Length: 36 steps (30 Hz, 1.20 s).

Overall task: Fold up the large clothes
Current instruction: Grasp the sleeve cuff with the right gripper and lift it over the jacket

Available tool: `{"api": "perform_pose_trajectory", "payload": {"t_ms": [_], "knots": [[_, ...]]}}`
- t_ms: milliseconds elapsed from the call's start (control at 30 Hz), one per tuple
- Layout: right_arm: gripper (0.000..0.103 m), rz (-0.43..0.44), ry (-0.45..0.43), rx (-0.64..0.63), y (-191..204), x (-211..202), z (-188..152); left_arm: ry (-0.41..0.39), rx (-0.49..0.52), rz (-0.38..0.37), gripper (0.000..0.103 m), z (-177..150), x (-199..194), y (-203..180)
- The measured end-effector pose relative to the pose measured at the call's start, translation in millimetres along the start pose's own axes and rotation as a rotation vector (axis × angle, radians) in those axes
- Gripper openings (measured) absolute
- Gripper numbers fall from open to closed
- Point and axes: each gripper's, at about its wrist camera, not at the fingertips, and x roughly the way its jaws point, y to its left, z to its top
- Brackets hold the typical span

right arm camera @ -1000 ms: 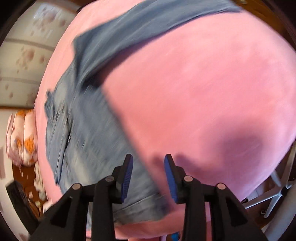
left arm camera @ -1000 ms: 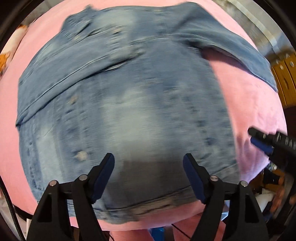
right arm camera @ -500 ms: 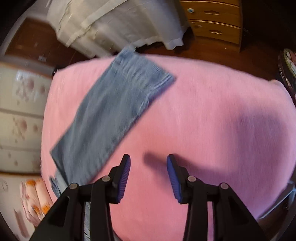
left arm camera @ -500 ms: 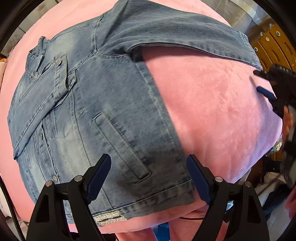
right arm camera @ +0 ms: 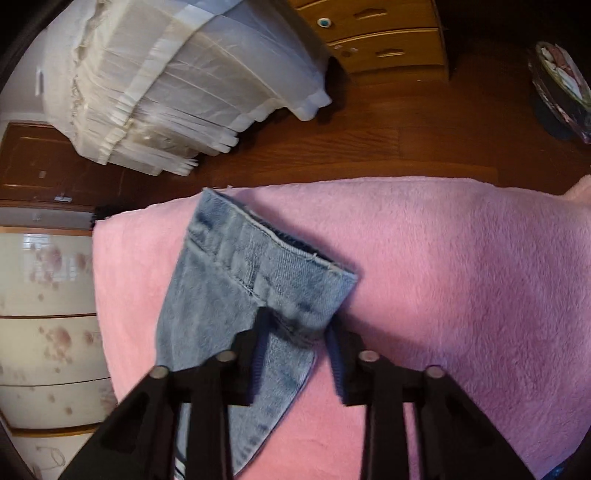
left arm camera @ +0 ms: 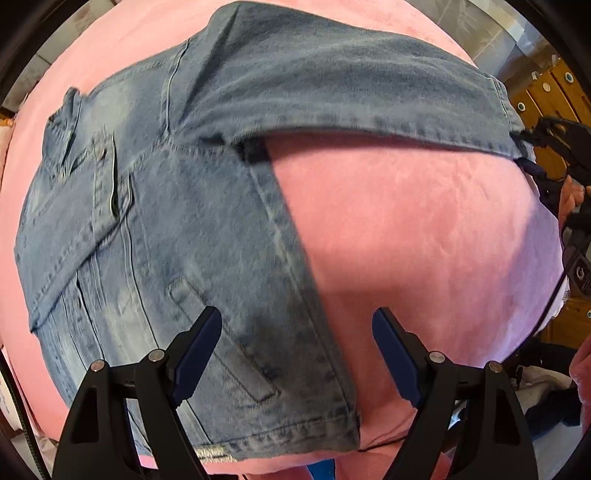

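Note:
A blue denim jacket [left arm camera: 184, 229] lies flat on a pink fleece blanket [left arm camera: 424, 240], with one sleeve [left arm camera: 351, 85] stretched out to the right. My left gripper [left arm camera: 297, 350] is open and empty above the jacket's lower hem. My right gripper [right arm camera: 297, 354] is open, with the sleeve cuff [right arm camera: 269, 266] lying between its fingers; the jaws straddle the cuff's near edge. The right gripper also shows in the left wrist view [left arm camera: 546, 155] at the sleeve's end.
The blanket's far edge [right arm camera: 332, 184] drops to a dark wooden floor [right arm camera: 369, 140]. A white draped curtain [right arm camera: 177, 81] and a wooden drawer unit [right arm camera: 376, 29] stand beyond it. A floral cabinet [right arm camera: 44, 314] is at the left.
My right gripper has moved in over the sleeve cuff, which now lies between its fingers. My left gripper has shifted right along the hem and stays open.

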Motion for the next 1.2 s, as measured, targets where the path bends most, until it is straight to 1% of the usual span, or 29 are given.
{"api": "perform_pose_trajectory", "payload": {"t_ms": [33,67,167,233,300,400,533,667,733,833,967,1033,1100,1133,1200], "knots": [[0.018,-0.008,0.001,-0.008,1.1,0.3,0.8,-0.006,-0.001,0.001,0.083,4.1,-0.6,-1.1],[0.013,0.003,-0.001,-0.015,1.6,-0.7,1.1,-0.016,-0.004,-0.002,0.083,9.5,-2.5,-1.3],[0.011,0.044,-0.022,-0.031,2.9,-9.7,0.9,-0.024,-0.029,-0.014,0.083,20.0,-5.2,1.3],[0.011,0.045,-0.039,-0.045,6.5,-16.3,-1.2,-0.024,-0.047,-0.030,0.083,23.9,-6.0,5.3],[0.011,0.032,-0.064,-0.066,14.0,-24.2,-4.1,-0.025,-0.061,-0.030,0.083,24.6,-7.4,10.3],[0.011,0.022,-0.135,-0.144,36.1,-41.9,-11.4,-0.025,-0.074,-0.024,0.083,20.8,-9.1,22.1],[0.011,0.010,-0.235,-0.277,75.0,-70.3,-30.0,-0.036,-0.085,-0.004,0.083,10.6,-11.2,45.6],[0.011,0.004,-0.298,-0.380,105.9,-93.5,-52.7,-0.055,-0.103,0.025,0.083,-0.3,-16.9,76.3],[0.011,0.019,-0.330,-0.417,118.7,-107.6,-68.3,-0.067,-0.122,0.023,0.083,-6.8,-20.5,93.5],[0.011,0.048,-0.376,-0.458,135.3,-129.2,-94.0,-0.085,-0.161,0.000,0.083,-17.2,-25.8,123.0],[0.011,0.080,-0.428,-0.505,157.7,-154.0,-136.1,-0.105,-0.224,-0.069,0.083,-34.3,-35.0,171.0],[0.011,0.101,-0.444,-0.524,168.6,-162.9,-154.9,-0.117,-0.256,-0.088,0.083,-43.2,-40.8,194.0],[0.011,0.127,-0.461,-0.544,178.6,-171.9,-179.3,-0.126,-0.276,-0.064,0.083,-51.9,-49.7,224.6],[0.011,0.136,-0.468,-0.554,183.5,-175.2,-190.6,-0.131,-0.279,-0.056,0.083,-54.0,-52.9,233.7],[0.011,0.161,-0.482,-0.583,197.4,-181.6,-220.1,-0.150,-0.282,-0.037,0.083,-61.1,-60.3,265.3]]}}
